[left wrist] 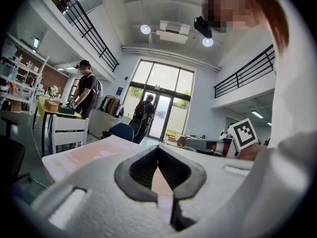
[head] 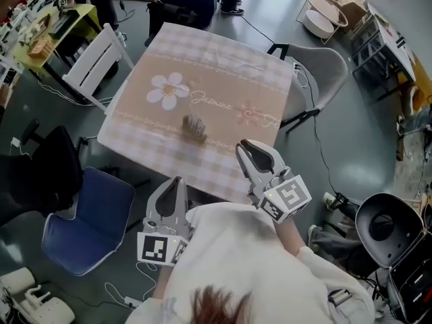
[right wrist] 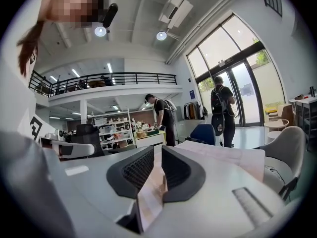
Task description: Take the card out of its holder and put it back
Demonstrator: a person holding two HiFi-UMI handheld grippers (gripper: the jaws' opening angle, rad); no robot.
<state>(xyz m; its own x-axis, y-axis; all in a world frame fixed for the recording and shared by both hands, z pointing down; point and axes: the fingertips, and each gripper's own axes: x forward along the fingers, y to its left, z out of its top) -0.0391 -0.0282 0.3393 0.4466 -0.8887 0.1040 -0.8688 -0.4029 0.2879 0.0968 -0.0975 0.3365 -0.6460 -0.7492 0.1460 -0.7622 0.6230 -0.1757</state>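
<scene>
- Card holder (head: 194, 127) stands mid-table on the tablecloth (head: 216, 66), well ahead of both tools. It is too small to tell whether the card sits in it.
- You hold both grippers back at the table's near edge, pointed roughly level toward the holder. This reads as a stand-off pose with neither side committed.
- Left gripper (head: 177, 181): fingertips meet, nothing between them.
- Right gripper (head: 245, 147): jaws a narrow slit apart and empty, with only cloth showing through.

Holder (head: 194, 127) on tablecloth (head: 223, 66) too small; card indiscernible. Person's head (head: 216, 306) cut off by bottom edge.
</scene>
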